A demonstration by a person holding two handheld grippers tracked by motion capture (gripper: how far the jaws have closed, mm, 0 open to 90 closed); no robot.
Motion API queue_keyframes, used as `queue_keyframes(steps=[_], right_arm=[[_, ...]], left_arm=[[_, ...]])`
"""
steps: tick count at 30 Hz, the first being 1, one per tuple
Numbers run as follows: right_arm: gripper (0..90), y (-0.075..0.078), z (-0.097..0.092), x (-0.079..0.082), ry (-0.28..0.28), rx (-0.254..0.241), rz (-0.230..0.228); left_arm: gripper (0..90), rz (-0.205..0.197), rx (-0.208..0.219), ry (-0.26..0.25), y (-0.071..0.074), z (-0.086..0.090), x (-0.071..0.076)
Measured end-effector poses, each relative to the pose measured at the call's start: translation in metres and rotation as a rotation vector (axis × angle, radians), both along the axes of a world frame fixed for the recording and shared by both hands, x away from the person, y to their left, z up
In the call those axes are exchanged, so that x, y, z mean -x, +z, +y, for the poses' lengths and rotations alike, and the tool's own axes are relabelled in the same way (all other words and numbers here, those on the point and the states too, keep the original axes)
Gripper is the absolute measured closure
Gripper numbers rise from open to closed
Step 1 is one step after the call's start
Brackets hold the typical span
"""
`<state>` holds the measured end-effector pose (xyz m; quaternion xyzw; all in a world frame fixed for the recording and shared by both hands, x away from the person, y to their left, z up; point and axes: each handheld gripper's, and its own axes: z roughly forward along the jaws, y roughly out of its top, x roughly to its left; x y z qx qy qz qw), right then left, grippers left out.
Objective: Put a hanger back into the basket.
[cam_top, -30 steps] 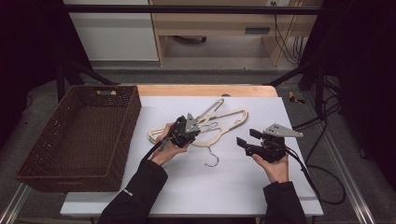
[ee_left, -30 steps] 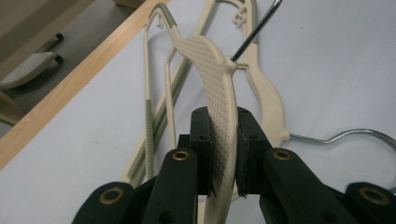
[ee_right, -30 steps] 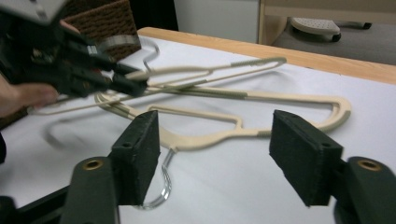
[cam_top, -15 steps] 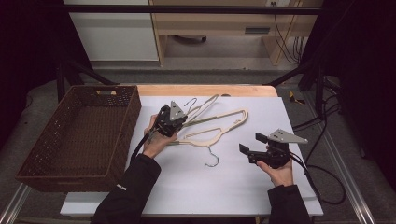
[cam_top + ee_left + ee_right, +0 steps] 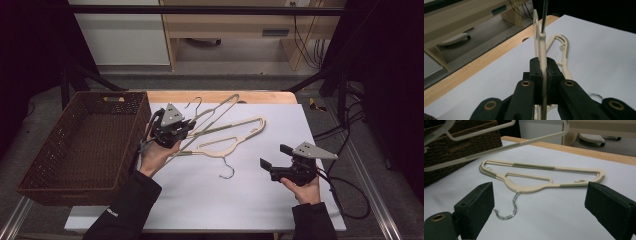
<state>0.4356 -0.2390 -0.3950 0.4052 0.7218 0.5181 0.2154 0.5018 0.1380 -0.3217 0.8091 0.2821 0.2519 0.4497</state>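
My left gripper (image 5: pixel 186 129) is shut on a cream plastic hanger (image 5: pixel 220 107) and holds it off the table, its metal hook (image 5: pixel 195 102) toward the back. In the left gripper view both pads (image 5: pixel 536 75) clamp the hanger's bar (image 5: pixel 543 57) edge-on. A second cream hanger (image 5: pixel 224 151) lies flat on the white table, its hook (image 5: pixel 227 172) toward me. My right gripper (image 5: pixel 275 156) hovers to its right, open. Its jaws have just been opening and grip nothing. In the right gripper view (image 5: pixel 541 212) the flat hanger (image 5: pixel 534 187) lies ahead of them.
A brown wicker basket (image 5: pixel 60 192) stands at the table's left, close to my left hand. A wooden strip (image 5: pixel 270 96) runs along the table's far edge. Cables (image 5: pixel 350 195) trail off the right side. White table surface (image 5: pixel 225 205) spreads in front.
My left gripper has risen and swung left toward the basket, carrying one hanger up off the other. The right gripper stayed about where it was, and its jaws stand wider.
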Motion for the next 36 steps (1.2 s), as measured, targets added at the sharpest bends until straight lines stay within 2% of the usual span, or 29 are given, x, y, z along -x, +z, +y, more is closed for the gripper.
queue_keyframes(steps=[2,7,14,18,20,21,25,26,27,36], right_arm=[[7.4,0.0,0.0,0.002,-0.004,0.002,-0.006],[5.7,0.002,0.001,0.004,-0.003,0.009,-0.021],[4.3,0.003,0.001,0.006,-0.009,0.011,-0.032],[3.9,0.003,0.0,0.006,-0.013,0.018,-0.034],[3.9,0.002,0.001,0.006,-0.015,0.019,-0.03],[3.9,0.002,0.001,0.005,-0.013,0.022,-0.031],[3.9,0.0,0.003,0.004,-0.014,0.025,-0.024],[3.9,0.0,0.003,0.004,-0.013,0.029,-0.025],[3.9,-0.001,0.004,0.004,-0.012,0.031,-0.023],[3.9,-0.002,0.005,0.003,-0.008,0.034,-0.018]], left_arm=[[85.6,0.0,0.032,-0.006,0.009,0.006,0.007],[85.6,-0.013,0.065,-0.024,0.034,0.025,0.022],[85.6,-0.043,0.086,-0.039,0.066,0.053,0.038],[85.6,-0.062,0.083,-0.032,0.08,0.075,0.045],[85.6,-0.06,0.082,-0.03,0.082,0.081,0.046],[85.7,-0.074,0.074,-0.027,0.084,0.094,0.048],[85.6,-0.078,0.059,0.008,0.086,0.122,0.049],[85.6,-0.078,0.059,0.008,0.086,0.122,0.049],[85.6,-0.083,0.058,0.026,0.087,0.135,0.048],[85.6,-0.082,0.033,0.086,0.083,0.189,0.039]])
